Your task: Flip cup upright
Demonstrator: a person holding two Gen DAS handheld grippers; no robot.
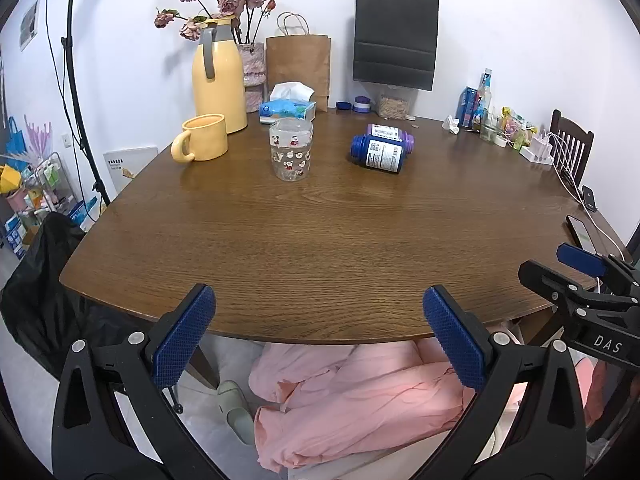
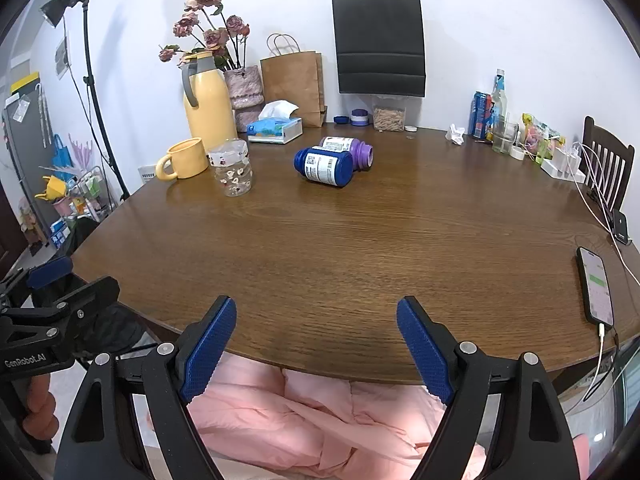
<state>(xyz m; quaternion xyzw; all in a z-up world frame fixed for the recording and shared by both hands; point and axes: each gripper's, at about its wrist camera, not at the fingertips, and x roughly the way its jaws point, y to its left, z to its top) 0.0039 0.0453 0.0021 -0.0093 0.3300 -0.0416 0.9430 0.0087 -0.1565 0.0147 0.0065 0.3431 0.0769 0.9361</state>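
A clear glass cup (image 1: 291, 149) printed with small cartoon figures stands on the desk (image 1: 320, 240) beside a yellow mug (image 1: 201, 137); both grippers, left (image 1: 319, 334) and right (image 2: 316, 350), hover released at the near edge

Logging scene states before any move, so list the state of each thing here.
Left hand-held gripper: open, empty.
Right hand-held gripper: open, empty.
Clear cup: standing; which end up unclear.
Yellow mug: upright.
Blue bottle: lying down.
Purple bottle: lying down.
Phone: screen lit.
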